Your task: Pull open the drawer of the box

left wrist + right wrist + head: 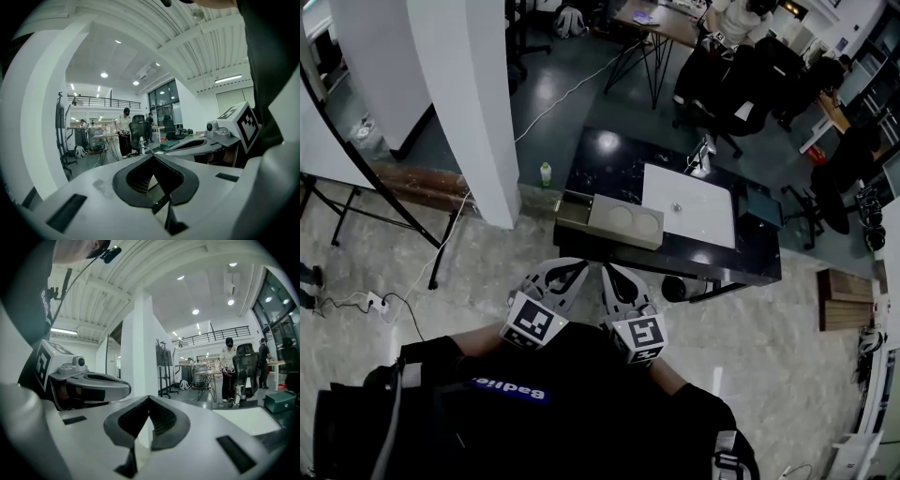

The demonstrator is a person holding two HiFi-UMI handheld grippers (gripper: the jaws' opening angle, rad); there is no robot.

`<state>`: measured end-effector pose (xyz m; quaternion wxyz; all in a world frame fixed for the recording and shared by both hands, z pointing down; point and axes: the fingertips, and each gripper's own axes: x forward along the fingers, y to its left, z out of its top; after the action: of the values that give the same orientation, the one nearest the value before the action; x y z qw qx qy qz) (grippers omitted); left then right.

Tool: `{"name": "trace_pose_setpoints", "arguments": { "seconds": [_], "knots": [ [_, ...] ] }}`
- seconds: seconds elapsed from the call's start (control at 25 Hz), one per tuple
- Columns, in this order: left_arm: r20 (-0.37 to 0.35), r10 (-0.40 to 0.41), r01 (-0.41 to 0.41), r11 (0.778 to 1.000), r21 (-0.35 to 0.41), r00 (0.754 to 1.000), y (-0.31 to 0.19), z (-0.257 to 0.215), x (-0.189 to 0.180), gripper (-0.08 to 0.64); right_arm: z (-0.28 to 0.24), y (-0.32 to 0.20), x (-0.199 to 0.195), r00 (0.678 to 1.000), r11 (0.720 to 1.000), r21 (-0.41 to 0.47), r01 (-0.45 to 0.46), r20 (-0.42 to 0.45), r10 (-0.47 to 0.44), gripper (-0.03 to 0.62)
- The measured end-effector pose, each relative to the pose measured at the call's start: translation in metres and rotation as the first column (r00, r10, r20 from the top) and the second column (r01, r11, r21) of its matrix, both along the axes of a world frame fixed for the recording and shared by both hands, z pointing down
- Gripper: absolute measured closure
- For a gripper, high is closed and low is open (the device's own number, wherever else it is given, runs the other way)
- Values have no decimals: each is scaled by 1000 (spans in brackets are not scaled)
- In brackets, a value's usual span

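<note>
The flat grey box with two round recesses [623, 222] is set at the dark glossy table's [591, 173] near edge, frame centre, apart from the left gripper [569, 276] and right gripper [617, 281], both held just below it with jaws closed on nothing.

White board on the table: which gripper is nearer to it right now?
Right. The right gripper hangs at the table's near edge, just left of the white board; the left gripper is beside it, farther left.
</note>
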<state>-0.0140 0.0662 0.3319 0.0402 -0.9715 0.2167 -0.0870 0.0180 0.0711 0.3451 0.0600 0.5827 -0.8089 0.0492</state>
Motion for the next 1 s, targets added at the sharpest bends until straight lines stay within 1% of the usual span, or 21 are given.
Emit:
{"name": "trace_pose_setpoints", "arguments": {
  "seconds": [0.16, 0.28, 1.0],
  "knots": [
    [-1, -2, 2, 1000, -15, 1000, 2, 4, -1, 560, 1, 3, -5, 1000, 1000, -4, 30, 3, -30, 592],
    [11, -4, 4, 1000, -12, 1000, 4, 5, -1, 560, 2, 7, -7, 999, 999, -5, 41, 6, -41, 591],
    [16, 0, 1, 1000, -25, 1000, 13, 8, 1, 560, 3, 14, -2, 1000, 1000, -15, 19, 7, -18, 592]
  ]
}}
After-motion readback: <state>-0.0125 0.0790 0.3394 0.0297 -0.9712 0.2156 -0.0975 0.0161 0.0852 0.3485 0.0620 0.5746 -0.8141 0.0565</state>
